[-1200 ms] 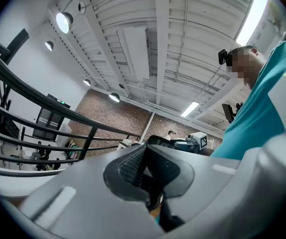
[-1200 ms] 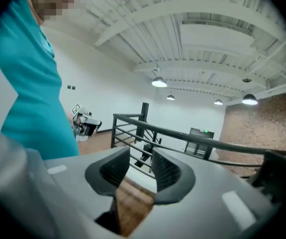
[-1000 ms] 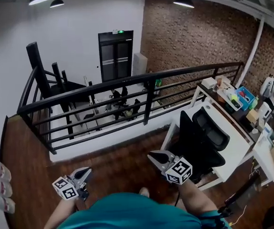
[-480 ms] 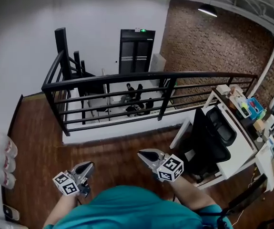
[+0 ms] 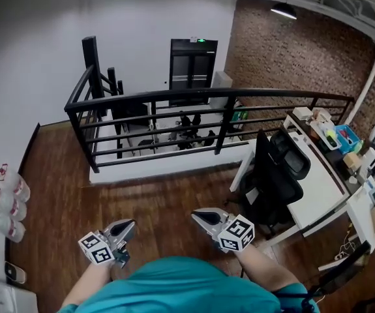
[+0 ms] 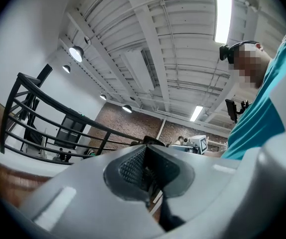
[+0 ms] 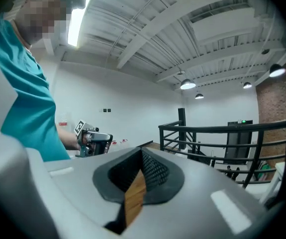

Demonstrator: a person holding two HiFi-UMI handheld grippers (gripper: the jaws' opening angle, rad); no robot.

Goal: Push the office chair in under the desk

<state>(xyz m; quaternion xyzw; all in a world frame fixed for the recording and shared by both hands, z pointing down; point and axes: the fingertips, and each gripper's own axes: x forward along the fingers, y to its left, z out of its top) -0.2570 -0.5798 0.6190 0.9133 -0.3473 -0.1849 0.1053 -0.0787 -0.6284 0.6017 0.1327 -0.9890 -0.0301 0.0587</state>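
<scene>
Right gripper (image 5: 197, 213) now sits clear of the office chair (image 5: 275, 182), which it overlapped 1 second back. Chair stands beyond it to the right, up against the white desk (image 5: 319, 186). Both claws clenched, nothing held; left gripper (image 5: 128, 225) level with it, well to its left

The seat and base of the office chair (image 5: 273, 186) are largely hidden behind its backrest and under the bench (image 5: 323, 191). The bench's far end is cut off by the right edge, and the small items (image 5: 334, 137) piled there cannot be identified. Dark shapes (image 5: 187, 132) beyond the railing (image 5: 174, 95) are too small to be told.
</scene>
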